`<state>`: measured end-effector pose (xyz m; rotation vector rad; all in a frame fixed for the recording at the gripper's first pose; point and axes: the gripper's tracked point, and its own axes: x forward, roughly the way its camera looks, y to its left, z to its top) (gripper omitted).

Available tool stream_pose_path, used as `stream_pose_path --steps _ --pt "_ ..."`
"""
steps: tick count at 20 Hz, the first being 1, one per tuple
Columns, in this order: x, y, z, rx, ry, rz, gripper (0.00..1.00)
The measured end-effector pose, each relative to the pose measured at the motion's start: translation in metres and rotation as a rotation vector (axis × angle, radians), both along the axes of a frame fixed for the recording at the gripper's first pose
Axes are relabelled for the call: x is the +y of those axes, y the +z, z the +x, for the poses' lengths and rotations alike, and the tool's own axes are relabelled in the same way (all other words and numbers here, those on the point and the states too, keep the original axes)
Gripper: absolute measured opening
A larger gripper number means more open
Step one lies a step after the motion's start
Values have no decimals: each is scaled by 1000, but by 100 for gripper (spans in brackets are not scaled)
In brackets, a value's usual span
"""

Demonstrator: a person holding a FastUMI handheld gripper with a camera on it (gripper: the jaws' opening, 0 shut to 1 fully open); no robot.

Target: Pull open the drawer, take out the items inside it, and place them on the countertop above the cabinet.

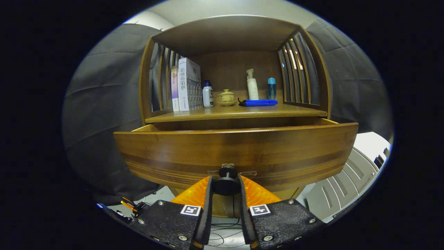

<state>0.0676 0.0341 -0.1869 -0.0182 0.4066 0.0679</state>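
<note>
Gripper (pixel 226 185) fingers clamp the knob (pixel 226 184) at 6 o'clock on the pulled-out drawer (pixel 236 149); overpulling could slip the knob free or derail the drawer.

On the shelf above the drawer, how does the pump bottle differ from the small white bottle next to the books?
The pump bottle is taller and slimmer, with a white pump head; the small white bottle is squat, with a dark blue cap. The pump bottle stands behind the blue cloth, right of the lidded cup; the small one stands against the books. Both are white and upright. The gripper is shut on the drawer knob.
</note>
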Motion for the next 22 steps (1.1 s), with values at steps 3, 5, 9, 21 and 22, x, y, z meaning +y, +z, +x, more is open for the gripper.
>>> stream_pose_path --steps 3,5,9,21,22 --pt "0 0 -15 -3 3 -11 37" --pt "1 -1 -27 4 10 -1 37" --pt "0 -3 -50 10 30 -7 37" --pt "7 34 -70 -124 112 -58 90" --pt "9 46 -69 -158 123 -44 92"
